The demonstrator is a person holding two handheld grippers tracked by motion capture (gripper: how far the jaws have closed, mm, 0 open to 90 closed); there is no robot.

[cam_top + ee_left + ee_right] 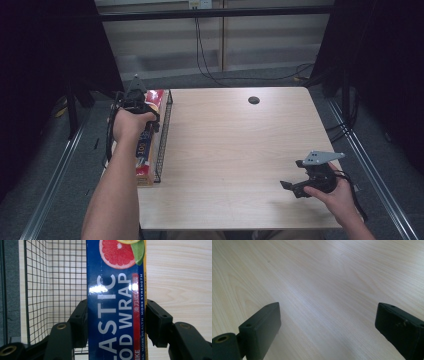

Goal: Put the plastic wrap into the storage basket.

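1. Nearest the person, at the right front of the wooden surface (225, 150), the right tongs (292, 187) rest in the right hand (340, 197), lying low and pointing left across the bare wood.
2. In the right gripper view the right tongs' jaws stand wide apart with nothing between them, just pale wood grain under them.
3. Farther off, at the left edge of the surface, the left hand (131, 124) holds the left tongs (116, 322) pointing down over a black wire basket (164, 135).
4. In the left gripper view the left tongs are clamped on a blue plastic food wrap box (116, 310), one black pad pressed on each long side.
5. The box, printed with a grapefruit slice and white lettering, lies lengthwise along the basket, its wire wall just beside it.
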